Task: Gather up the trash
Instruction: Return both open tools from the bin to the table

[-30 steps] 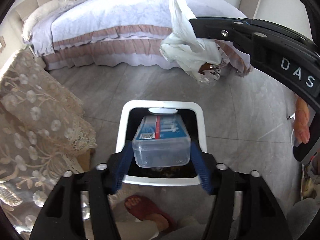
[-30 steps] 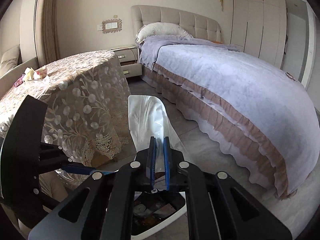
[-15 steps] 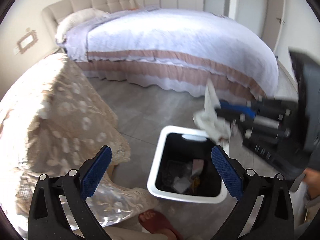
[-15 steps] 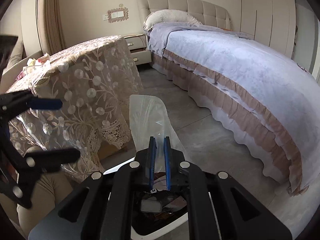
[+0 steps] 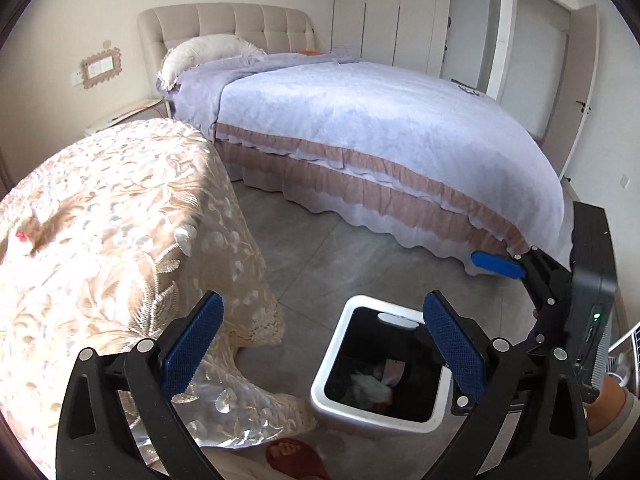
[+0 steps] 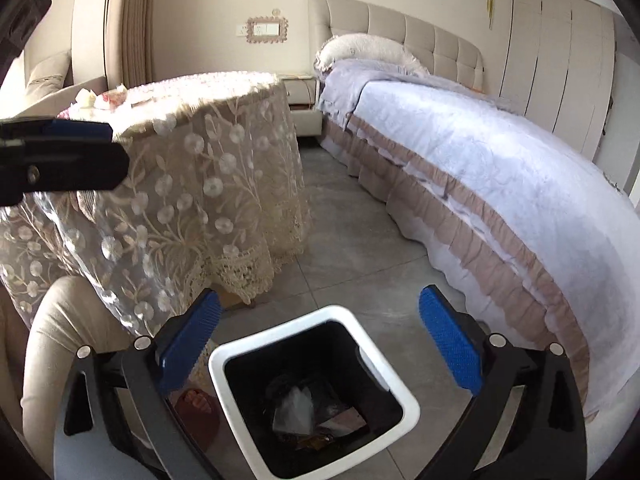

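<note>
Trash (image 6: 304,408), incl. a clear bag and wrappers, lies at the bottom of the white-rimmed bin (image 6: 394,380) on the floor, w/ more scraps (image 6: 96,98) left on the lace-covered table (image 6: 200,168) beside it. Both the left gripper (image 5: 320,340) and right gripper (image 6: 320,336) hover above the bin w/ jaws wide apart, nothing between them. Risk from here, I'd judge: the scraps look light and sit on loose lace, so a grab could snag the cloth or drop bits on the way back, and a low swing could knock the bin, which stands just beside the cloth hem.
</note>
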